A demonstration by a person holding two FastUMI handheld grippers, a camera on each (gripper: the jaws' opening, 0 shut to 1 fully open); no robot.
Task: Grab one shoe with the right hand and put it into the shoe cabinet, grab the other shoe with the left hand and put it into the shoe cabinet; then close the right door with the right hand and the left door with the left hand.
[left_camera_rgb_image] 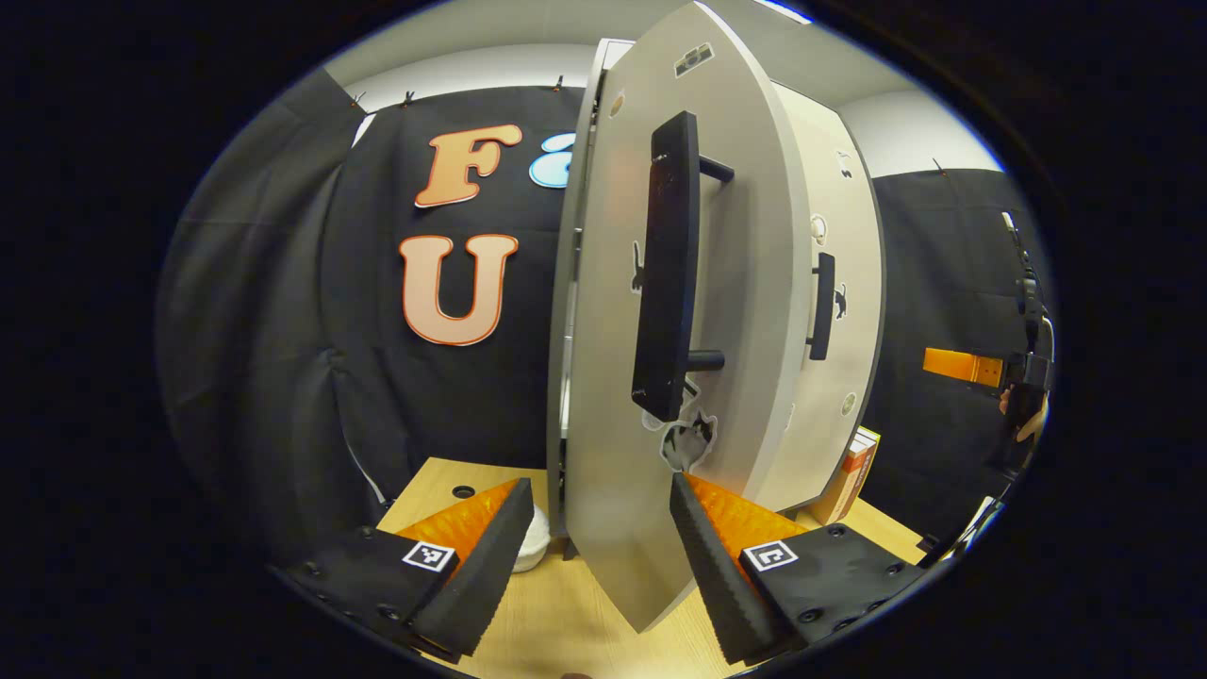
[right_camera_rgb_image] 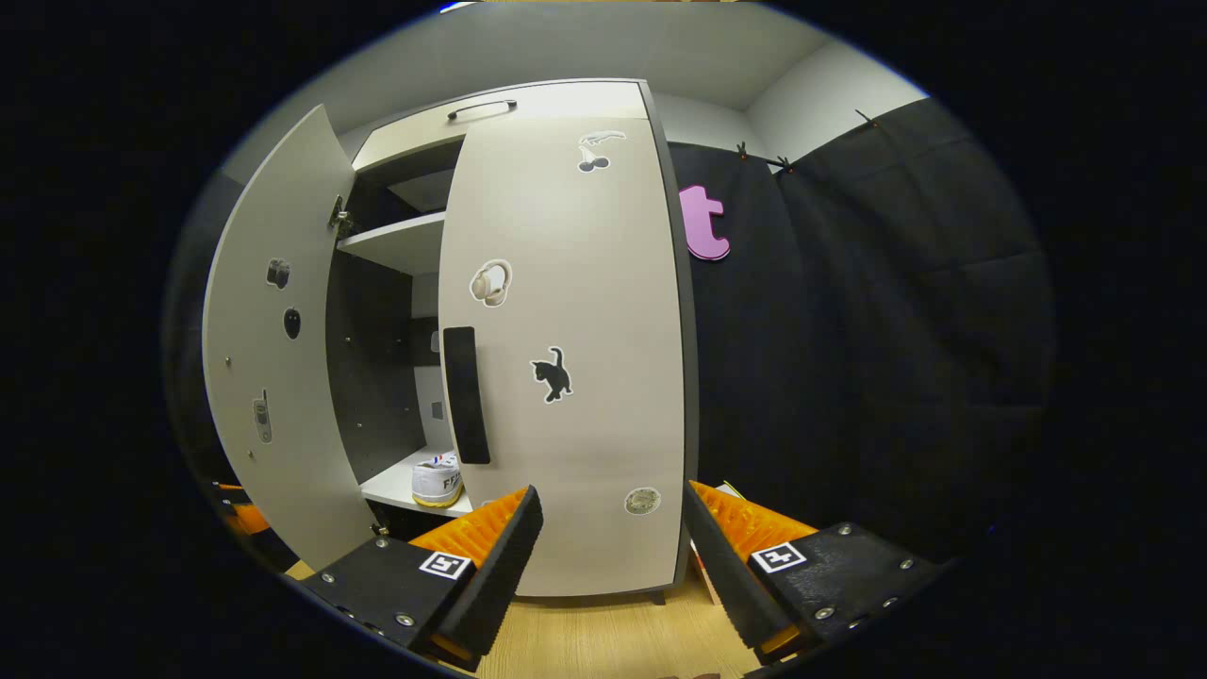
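Observation:
The shoe cabinet (right_camera_rgb_image: 528,104) stands on the table. Its right door (right_camera_rgb_image: 585,434) is closed flat, with a black handle (right_camera_rgb_image: 467,394). Its left door (right_camera_rgb_image: 273,377) stands swung out. Through the gap a white shoe (right_camera_rgb_image: 437,481) rests on the lower shelf. My right gripper (right_camera_rgb_image: 613,492) is open, close in front of the right door's lower part. In the left gripper view the left door (left_camera_rgb_image: 754,311) faces me nearly edge-on with its black handle (left_camera_rgb_image: 668,264). My left gripper (left_camera_rgb_image: 601,490) is open, and the door's bottom corner hangs between its fingers without touching them.
The cabinet sits on a wooden table (left_camera_rgb_image: 566,613). An orange box (left_camera_rgb_image: 853,471) leans at the cabinet's right side. A white object (left_camera_rgb_image: 534,542) lies low by the cabinet's base, half hidden by my finger. The other gripper (left_camera_rgb_image: 1023,377) and its hand show far right.

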